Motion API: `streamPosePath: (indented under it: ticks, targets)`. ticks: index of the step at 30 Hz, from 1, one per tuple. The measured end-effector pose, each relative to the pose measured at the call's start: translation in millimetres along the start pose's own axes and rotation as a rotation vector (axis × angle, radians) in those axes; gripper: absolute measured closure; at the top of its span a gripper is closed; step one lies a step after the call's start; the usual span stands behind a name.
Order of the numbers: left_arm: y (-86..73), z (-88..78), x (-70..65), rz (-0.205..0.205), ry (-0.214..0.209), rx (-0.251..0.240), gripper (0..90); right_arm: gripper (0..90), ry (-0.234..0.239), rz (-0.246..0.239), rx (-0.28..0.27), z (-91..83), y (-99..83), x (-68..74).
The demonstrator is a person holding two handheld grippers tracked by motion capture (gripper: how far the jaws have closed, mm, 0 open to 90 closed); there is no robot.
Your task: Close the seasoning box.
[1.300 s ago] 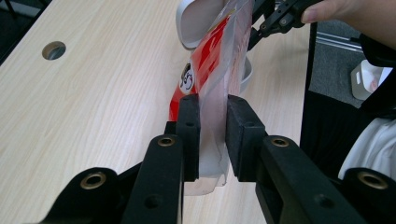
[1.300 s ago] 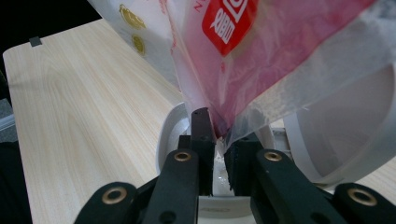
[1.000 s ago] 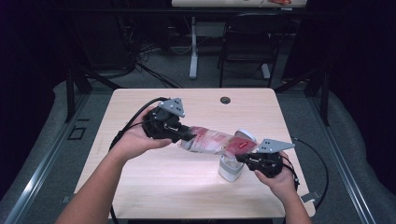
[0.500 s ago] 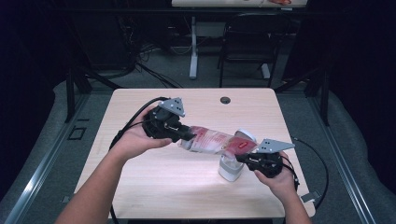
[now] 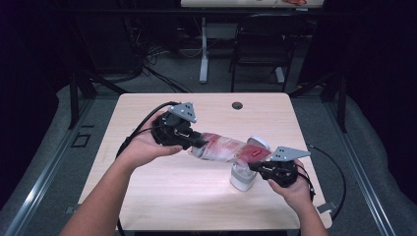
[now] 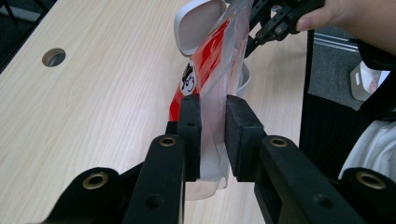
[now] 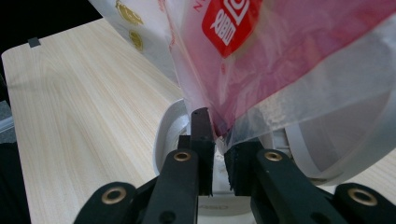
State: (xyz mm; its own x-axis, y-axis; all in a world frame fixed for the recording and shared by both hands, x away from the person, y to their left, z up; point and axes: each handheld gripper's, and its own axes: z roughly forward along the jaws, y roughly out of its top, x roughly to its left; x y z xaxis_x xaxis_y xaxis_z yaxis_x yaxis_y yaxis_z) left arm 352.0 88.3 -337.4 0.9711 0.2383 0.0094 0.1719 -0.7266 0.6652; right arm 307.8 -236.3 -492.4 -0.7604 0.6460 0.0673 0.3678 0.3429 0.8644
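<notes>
Mid-frame, left gripper (image 5: 194, 142) clamps one end of the red snack bag (image 5: 228, 147); right gripper (image 5: 254, 167) pinches the other above the white container (image 5: 242, 178).

Table (image 5: 162, 196) lit from overhead, surroundings dark; gripper views close, soft.
</notes>
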Motion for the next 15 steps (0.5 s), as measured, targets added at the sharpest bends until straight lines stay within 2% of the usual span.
streamPosePath:
  ticks: [15]
  targets:
    - [3.7,-0.5,0.2,0.004,-0.002,0.005,77.9,83.1,-0.001,0.003,-0.002,0.5,-0.7,-0.2]
